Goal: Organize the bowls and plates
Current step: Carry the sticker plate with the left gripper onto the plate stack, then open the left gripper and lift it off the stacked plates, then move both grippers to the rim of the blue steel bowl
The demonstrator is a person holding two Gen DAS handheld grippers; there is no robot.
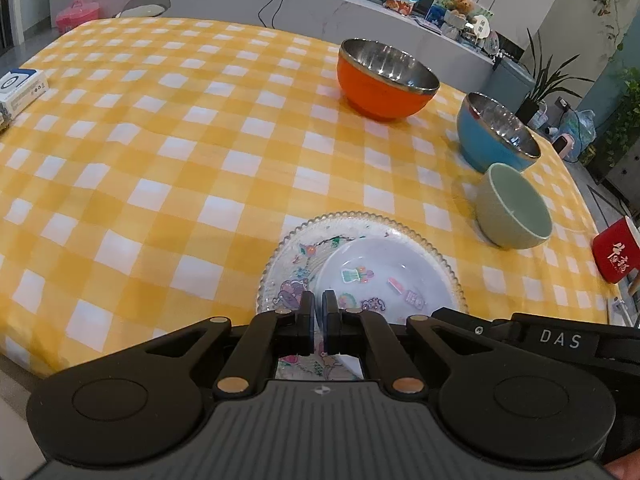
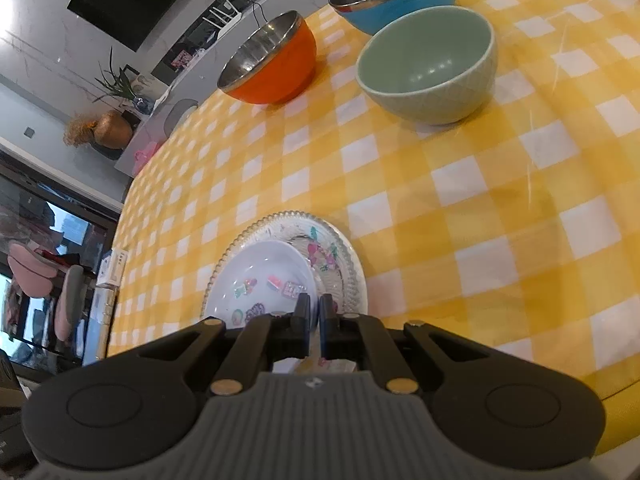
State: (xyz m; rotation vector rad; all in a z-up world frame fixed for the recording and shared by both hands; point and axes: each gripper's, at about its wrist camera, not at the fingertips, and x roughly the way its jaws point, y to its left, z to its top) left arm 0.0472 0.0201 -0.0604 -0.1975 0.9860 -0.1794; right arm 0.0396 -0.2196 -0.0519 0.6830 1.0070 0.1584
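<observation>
Across the table, a yellow-and-white checked cloth [image 1: 160,184] lies bare over its whole left half, broad open room reaching to a white box [image 1: 20,90] at the far left edge. The right side is crowded: an orange steel-lined bowl [image 1: 386,80], a blue steel-lined bowl [image 1: 494,136] and a pale green ceramic bowl [image 1: 514,208] stand upright, mouths up, in a line running toward the right edge, near one another, with a red mug [image 1: 616,252] at that edge itself. Close to the near edge sits a clear glass plate [image 1: 292,256] with a beaded rim, flat — and on it, off-centre, a smaller white plate [image 1: 380,276] with stickers, its rim slightly raised. Both are round, so neither has a long axis. The left gripper [image 1: 319,304] is clenched on the white plate's near rim; the right gripper [image 2: 314,306] is clenched on the same plate's rim from the other side.
</observation>
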